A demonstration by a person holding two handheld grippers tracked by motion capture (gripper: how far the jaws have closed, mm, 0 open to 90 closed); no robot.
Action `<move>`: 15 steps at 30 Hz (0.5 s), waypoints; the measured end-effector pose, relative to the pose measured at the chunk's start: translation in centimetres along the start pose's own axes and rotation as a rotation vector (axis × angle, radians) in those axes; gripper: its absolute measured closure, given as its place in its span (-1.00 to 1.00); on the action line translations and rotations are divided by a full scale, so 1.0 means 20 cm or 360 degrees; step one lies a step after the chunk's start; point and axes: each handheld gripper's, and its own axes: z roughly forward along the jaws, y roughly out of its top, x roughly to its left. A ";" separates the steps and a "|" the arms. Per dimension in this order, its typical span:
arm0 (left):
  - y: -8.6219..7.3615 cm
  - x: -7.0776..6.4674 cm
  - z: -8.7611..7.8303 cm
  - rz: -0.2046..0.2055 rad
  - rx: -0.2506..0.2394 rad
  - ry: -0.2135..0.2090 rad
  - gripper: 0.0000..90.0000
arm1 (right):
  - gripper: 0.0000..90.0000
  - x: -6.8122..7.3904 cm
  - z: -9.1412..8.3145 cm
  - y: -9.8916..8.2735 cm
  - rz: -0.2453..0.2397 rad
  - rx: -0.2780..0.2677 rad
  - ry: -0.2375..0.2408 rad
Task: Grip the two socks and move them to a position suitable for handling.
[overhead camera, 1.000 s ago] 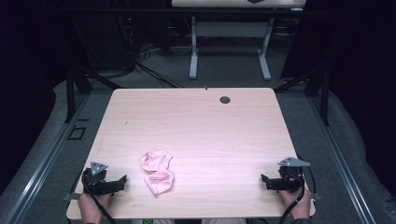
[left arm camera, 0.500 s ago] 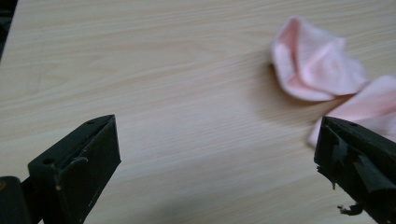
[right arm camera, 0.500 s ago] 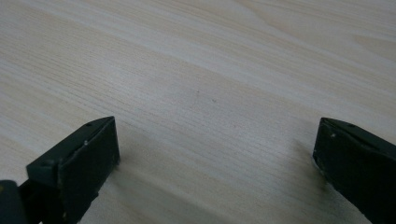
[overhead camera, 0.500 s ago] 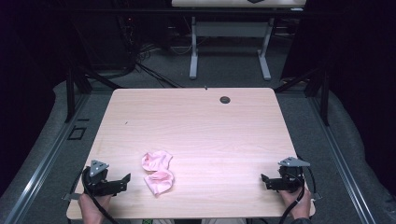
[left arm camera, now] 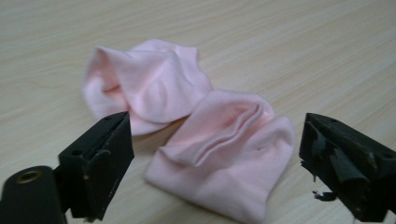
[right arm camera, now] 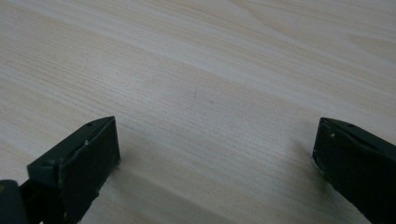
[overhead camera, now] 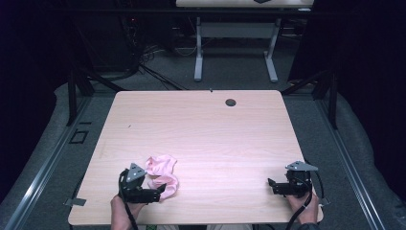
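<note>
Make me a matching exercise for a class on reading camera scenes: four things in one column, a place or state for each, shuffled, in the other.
1. pink cloth
2. left tongs
3. right tongs
4. dark round hole

A. open over bare wood, near the table's right edge
B. in the tabletop, toward the far edge
C. crumpled on the table, near the front left
D. open, jaws either side of the cloth

Pairs: 1-C, 2-D, 3-A, 4-B

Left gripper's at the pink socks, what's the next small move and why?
Probably ease the left gripper forward and down, then close on the nearer crumpled pink fabric sock. Its jaws stand open either side of that sock without touching it; the right gripper sits open on the bare light wooden table.
</note>
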 end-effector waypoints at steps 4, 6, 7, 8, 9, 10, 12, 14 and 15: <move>0.00 -0.05 0.07 0.0037 0.0055 -0.0014 -0.54 | -1.00 0.00 0.00 0.00 -0.0004 0.0006 0.0000; 0.00 -0.05 0.11 0.0044 0.0090 -0.0002 -0.40 | -0.99 0.00 0.00 0.00 0.0000 0.0000 0.0001; 0.00 -0.05 0.12 0.0045 0.0108 0.0007 -0.35 | -0.99 0.00 0.00 0.00 0.0000 0.0000 0.0000; 0.00 -0.05 0.12 0.0045 0.0108 0.0007 -0.24 | -0.99 0.00 0.00 0.00 0.0000 0.0000 0.0000; -0.01 -0.06 0.14 0.0032 0.0122 0.0012 -0.24 | -0.99 0.00 0.00 0.00 0.0000 0.0000 0.0003; -0.02 -0.06 0.15 0.0034 0.0139 0.0012 -0.17 | -0.99 0.00 0.00 0.00 0.0002 0.0000 -0.0001; -0.05 -0.06 0.16 0.0055 0.0134 0.0035 -0.07 | -0.99 0.00 0.00 0.00 0.0010 -0.0004 -0.0004; -0.05 -0.06 0.15 0.0059 0.0134 0.0056 0.01 | -0.99 0.00 0.00 0.00 0.0010 -0.0005 -0.0004; -0.07 -0.06 0.15 0.0062 0.0109 0.0074 0.13 | -0.98 0.00 0.00 0.00 0.0010 -0.0003 -0.0003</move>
